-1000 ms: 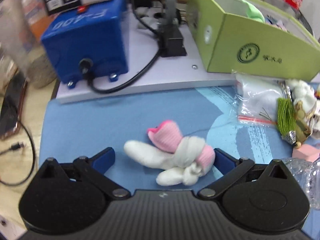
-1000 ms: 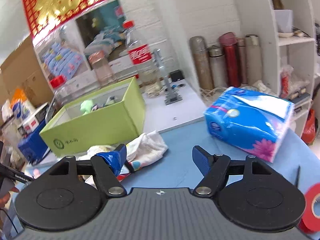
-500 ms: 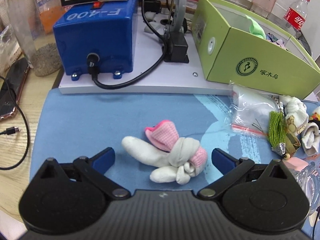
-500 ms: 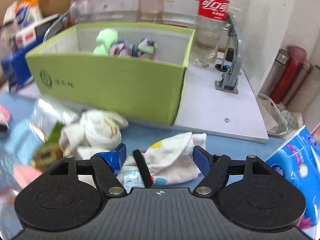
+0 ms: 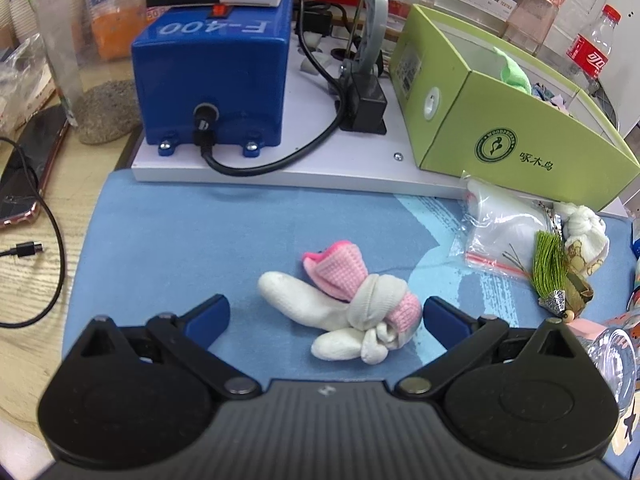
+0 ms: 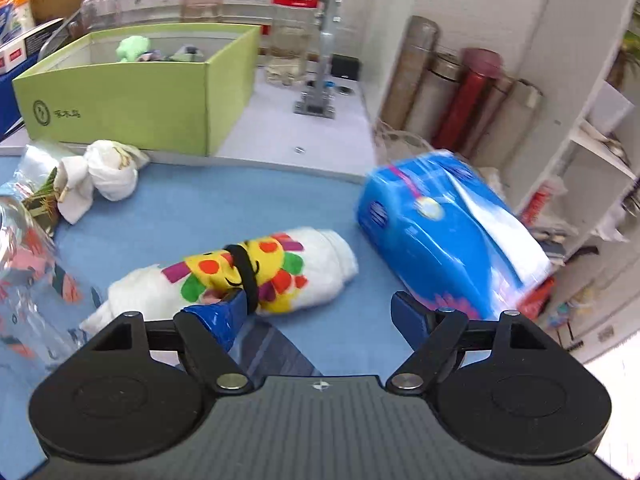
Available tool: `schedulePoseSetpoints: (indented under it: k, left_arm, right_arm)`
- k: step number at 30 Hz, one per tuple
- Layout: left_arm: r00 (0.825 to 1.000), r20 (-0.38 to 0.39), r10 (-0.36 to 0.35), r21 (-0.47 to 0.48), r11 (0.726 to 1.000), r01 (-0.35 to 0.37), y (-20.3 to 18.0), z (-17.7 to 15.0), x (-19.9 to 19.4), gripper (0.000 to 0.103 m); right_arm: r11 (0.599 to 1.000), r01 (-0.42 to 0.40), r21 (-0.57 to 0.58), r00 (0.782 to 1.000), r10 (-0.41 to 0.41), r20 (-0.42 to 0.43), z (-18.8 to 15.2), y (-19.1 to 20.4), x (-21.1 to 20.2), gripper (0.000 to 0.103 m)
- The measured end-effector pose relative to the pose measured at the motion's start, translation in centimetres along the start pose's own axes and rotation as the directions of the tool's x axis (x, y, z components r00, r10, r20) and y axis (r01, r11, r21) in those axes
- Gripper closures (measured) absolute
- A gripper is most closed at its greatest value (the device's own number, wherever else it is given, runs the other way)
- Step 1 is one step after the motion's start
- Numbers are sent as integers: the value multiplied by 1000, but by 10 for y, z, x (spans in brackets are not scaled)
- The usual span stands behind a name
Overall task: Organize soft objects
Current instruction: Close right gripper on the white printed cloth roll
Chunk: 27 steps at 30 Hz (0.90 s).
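- The left gripper (image 5: 326,314) is spread wide and holds nothing — the knotted pink-and-white sock (image 5: 347,306) lies on the blue mat (image 5: 180,240) between its 2 fingers, well in front of the green box (image 5: 516,136).
- The right gripper (image 6: 316,314) is likewise released; the rolled printed cloth (image 6: 256,274) sits in front of the green box (image 6: 132,100), at its left finger.
- Both look light, soft and squashy — best pinched at the sock's knot and the cloth's black band (image 6: 245,274).
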<state>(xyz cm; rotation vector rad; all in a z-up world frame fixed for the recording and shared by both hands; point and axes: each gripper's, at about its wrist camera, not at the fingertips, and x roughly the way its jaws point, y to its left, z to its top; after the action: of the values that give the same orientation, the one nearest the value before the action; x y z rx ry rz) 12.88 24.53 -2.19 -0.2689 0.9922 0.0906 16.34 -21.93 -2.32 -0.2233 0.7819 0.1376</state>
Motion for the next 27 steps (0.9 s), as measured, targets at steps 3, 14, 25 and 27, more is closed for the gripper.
schedulePoseSetpoints:
  k: [3, 14, 25, 27]
  left_arm:
    - [1000, 7, -11, 6, 1000, 11, 0, 0, -3, 1]
    - [998, 46, -42, 112, 993, 37, -6, -9, -20, 1]
    - [997, 61, -52, 223, 974, 37, -14, -8, -18, 1]
    - [998, 54, -40, 268, 963, 24, -23, -7, -10, 1]
  right_arm:
    - [949, -109, 297, 993, 89, 79, -18, -17, -12, 37]
    - [900, -86, 427, 996, 68, 57, 0, 28, 38, 35]
    - [990, -131, 54, 985, 136, -102, 19, 22, 53, 28]
    - [991, -127, 30, 987, 129, -94, 19, 25, 54, 29]
